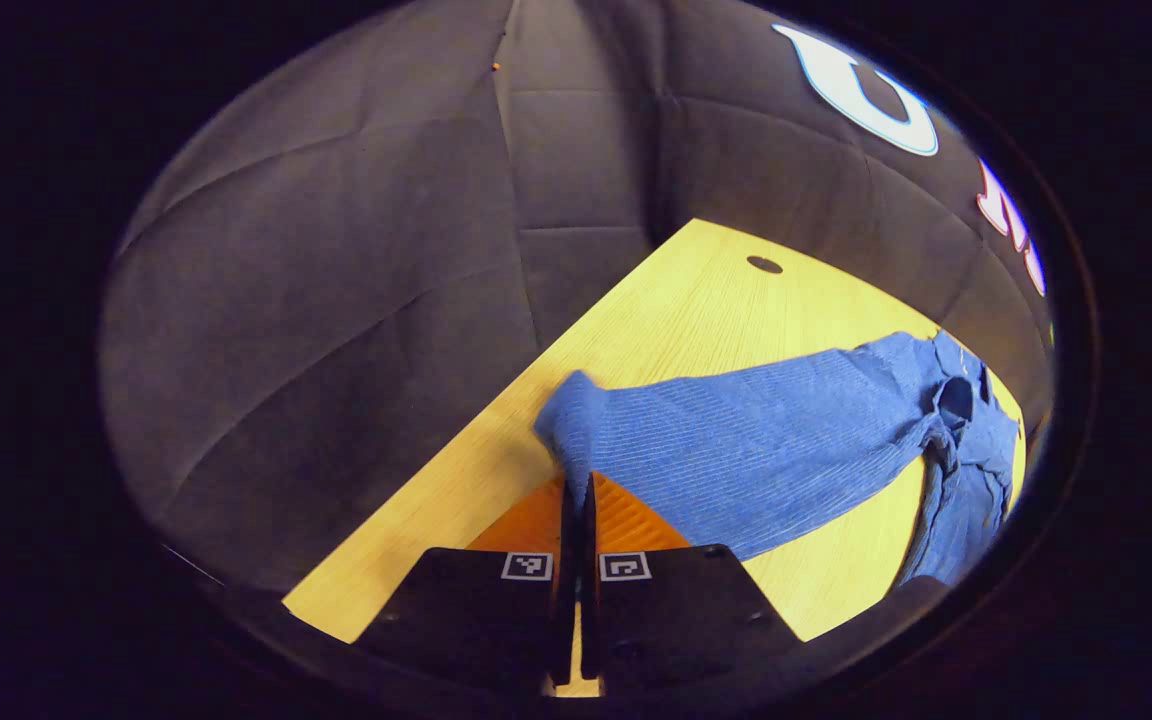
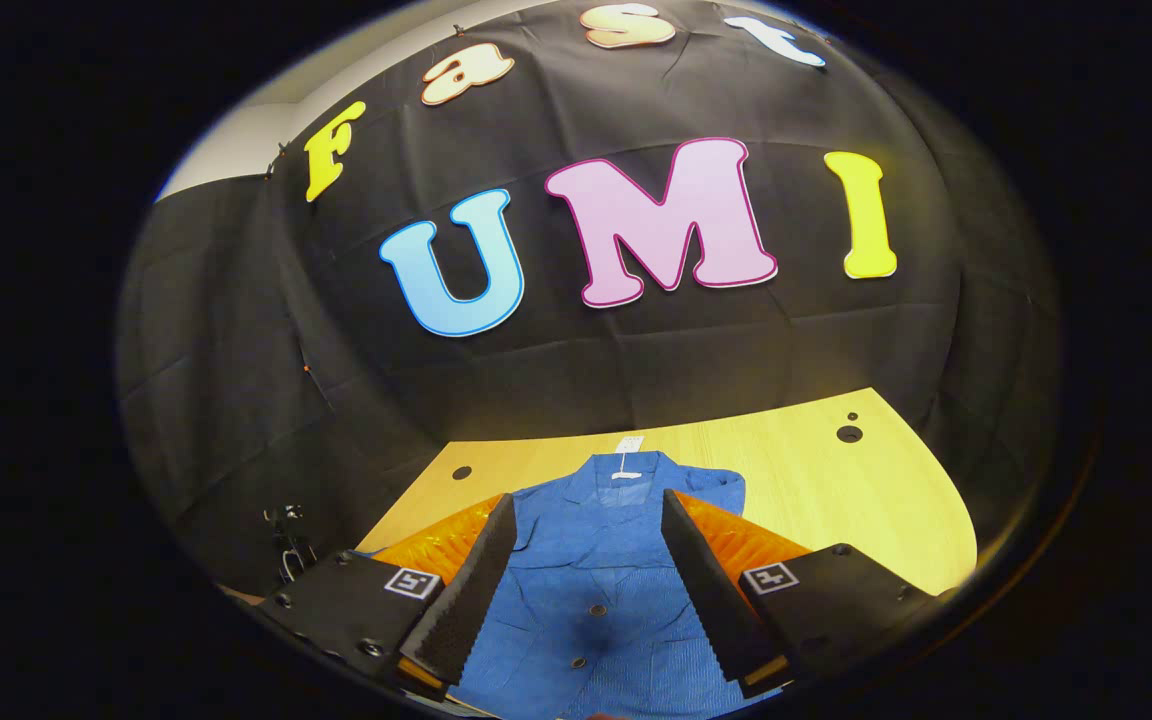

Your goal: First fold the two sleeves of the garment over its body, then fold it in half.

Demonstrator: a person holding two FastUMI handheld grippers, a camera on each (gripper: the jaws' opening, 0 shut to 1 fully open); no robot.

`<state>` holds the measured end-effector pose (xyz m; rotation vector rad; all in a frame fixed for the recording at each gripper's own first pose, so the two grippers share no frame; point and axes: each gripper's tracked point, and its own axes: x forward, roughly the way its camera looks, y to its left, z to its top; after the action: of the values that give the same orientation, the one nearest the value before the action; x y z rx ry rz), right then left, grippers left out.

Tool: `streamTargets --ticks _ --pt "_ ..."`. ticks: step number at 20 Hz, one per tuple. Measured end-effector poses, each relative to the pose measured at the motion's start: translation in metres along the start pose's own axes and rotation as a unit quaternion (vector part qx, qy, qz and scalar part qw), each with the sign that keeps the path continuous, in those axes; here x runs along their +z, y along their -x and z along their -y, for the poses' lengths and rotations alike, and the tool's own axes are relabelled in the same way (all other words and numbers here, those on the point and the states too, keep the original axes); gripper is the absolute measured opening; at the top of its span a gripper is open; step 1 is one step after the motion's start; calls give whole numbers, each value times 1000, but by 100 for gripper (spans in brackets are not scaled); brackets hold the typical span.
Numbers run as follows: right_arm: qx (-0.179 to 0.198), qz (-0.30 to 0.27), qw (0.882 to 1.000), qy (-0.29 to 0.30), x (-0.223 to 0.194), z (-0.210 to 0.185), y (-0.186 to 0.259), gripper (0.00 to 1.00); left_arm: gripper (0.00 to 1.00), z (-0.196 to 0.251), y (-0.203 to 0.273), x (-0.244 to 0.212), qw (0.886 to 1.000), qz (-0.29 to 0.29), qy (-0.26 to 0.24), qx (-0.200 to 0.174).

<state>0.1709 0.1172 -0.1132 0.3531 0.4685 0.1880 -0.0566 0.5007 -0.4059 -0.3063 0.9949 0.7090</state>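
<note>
Table [image 1: 696,300]: the wood top carries your whole job; cable holes [image 2: 849,434] sit near its far edge, well apart from the cloth.
Garment [image 2: 596,570]: the blue buttoned garment lies flat on the table, collar toward the far wall, so its body is ready to take the sleeves.
Sleeve [image 1: 736,440]: in the left gripper view it stretches out across the table from the body, its cuff end at your fingers; I judge this is the first sleeve fold, barely begun.
Left gripper [image 1: 578,500]: pressed together on the sleeve's cuff edge, pinching it so you can carry it over the body.
Right gripper [image 2: 586,560]: spread wide above the garment's front, gripping nothing; it looks kept back to leave the fold's path free.
Buttons [image 2: 596,609]: small, along the placket; nothing else lies on the body to block the sleeve.
</note>
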Motion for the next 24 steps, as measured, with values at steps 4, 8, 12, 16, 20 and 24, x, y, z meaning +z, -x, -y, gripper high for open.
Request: streamTargets --ticks 4,8,12,16,20,24 --pt "-2 0 1000 2 0 2 5 94 0 20 6 2 999 -6 -26 -35" --pt "-8 6 1000 0 2 11 10 94 0 30 20 8 998 14 9 -61" --pt "-9 7 1000 -11 1 17 12 94 0 38 37 26 997 23 14 -77" --pt "-2 4 1000 -15 -4 20 14 94 0 62 50 43 992 18 44 -113" --pt "0 -1 1000 -18 -7 32 16 94 0 104 73 63 990 41 4 -136" --pt "-5 0 999 -33 -3 52 21 94 0 169 109 91 980 74 -13 -187"
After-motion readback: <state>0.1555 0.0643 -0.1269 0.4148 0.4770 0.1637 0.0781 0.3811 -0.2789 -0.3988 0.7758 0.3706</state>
